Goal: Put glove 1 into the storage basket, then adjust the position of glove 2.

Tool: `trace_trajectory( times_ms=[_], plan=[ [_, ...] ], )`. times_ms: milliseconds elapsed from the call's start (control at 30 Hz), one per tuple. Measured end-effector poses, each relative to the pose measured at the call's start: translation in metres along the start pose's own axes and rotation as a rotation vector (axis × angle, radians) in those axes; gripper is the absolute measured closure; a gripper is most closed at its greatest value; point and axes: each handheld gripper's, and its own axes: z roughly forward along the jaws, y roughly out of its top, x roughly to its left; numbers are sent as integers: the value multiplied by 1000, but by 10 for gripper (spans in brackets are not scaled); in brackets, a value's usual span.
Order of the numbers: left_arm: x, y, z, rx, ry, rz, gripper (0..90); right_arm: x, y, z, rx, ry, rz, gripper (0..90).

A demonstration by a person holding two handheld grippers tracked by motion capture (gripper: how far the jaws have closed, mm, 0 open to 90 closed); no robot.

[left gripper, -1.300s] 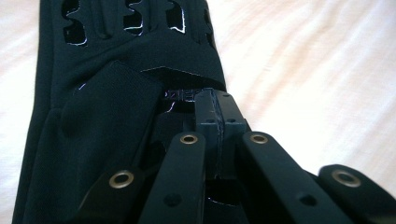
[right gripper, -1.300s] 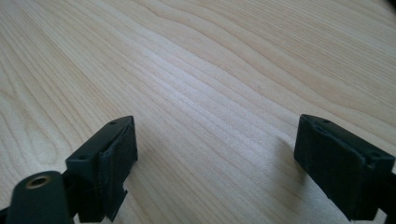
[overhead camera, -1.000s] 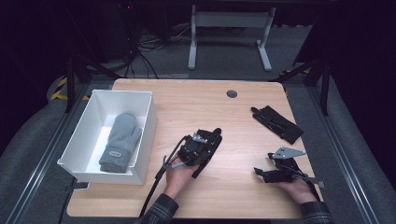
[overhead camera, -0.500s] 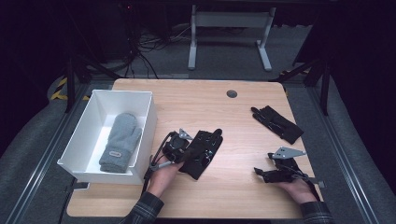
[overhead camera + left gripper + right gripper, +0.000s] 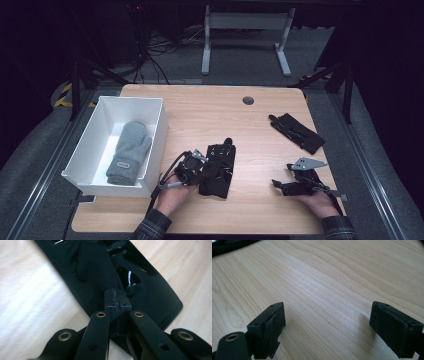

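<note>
Near the tabletop's (image 5: pixel 210 112) front edge, my left gripper (image 5: pixel 117 302) pinches the black glove (image 5: pixel 218 170), jaws pressed together on its fabric, beside the white bin (image 5: pixel 156 132). My right gripper (image 5: pixel 327 322) rests spread wide over bare wood towards the front right corner.

We saw a pale matt wood-grain bench (image 5: pixel 260 120), a black cloth glove (image 5: pixel 100 270) with glossy patches, matt black plastic tongs (image 5: pixel 117 306), a grey knit mitten (image 5: pixel 130 150), and a smooth white plastic bin (image 5: pixel 100 145).
</note>
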Motion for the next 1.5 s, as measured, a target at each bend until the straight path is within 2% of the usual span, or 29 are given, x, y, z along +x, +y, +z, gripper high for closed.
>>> trace_trajectory(
  times_ms=[200,367,467,500,600,633,667,767,867,967,1100,1167,1200,1300,1400,1500],
  plan=[
    [-9,0,3,-1,-34,19,899,0,0,0,-1,1,1,134],
    [-7,-1,-4,-27,-18,26,851,0,0,0,-1,1,2,134],
    [-4,-3,-14,-53,-3,29,834,0,0,0,-1,1,1,134],
    [-3,-4,-17,-63,4,36,805,0,0,0,0,1,0,134],
    [-1,-10,-20,-79,30,61,578,0,0,0,0,1,0,133],
    [-2,-13,-21,-82,37,71,532,0,0,0,0,1,0,133],
    [-2,-15,-21,-80,33,84,490,0,0,0,0,1,0,133],
    [-7,-24,-23,-87,60,122,369,0,0,0,-1,2,0,133],
    [-11,-32,-24,-71,67,136,263,0,0,0,-1,2,2,132],
    [-14,-41,-20,-46,55,141,178,0,0,0,-1,2,1,132],
    [-16,-51,-11,0,75,167,113,0,0,0,0,0,1,132],
    [-18,-53,-10,-2,83,186,78,0,0,0,2,-5,1,123],
    [-19,-54,-9,-7,99,208,77,0,0,0,3,-8,1,122],
    [-17,-60,-6,-50,71,232,3,0,1,0,6,-6,-1,117],
    [-13,-64,-6,-89,58,245,0,1,3,0,22,-8,4,126],
    [-12,-66,-5,-111,51,251,0,-1,6,-3,50,4,-1,243]
  ],
)
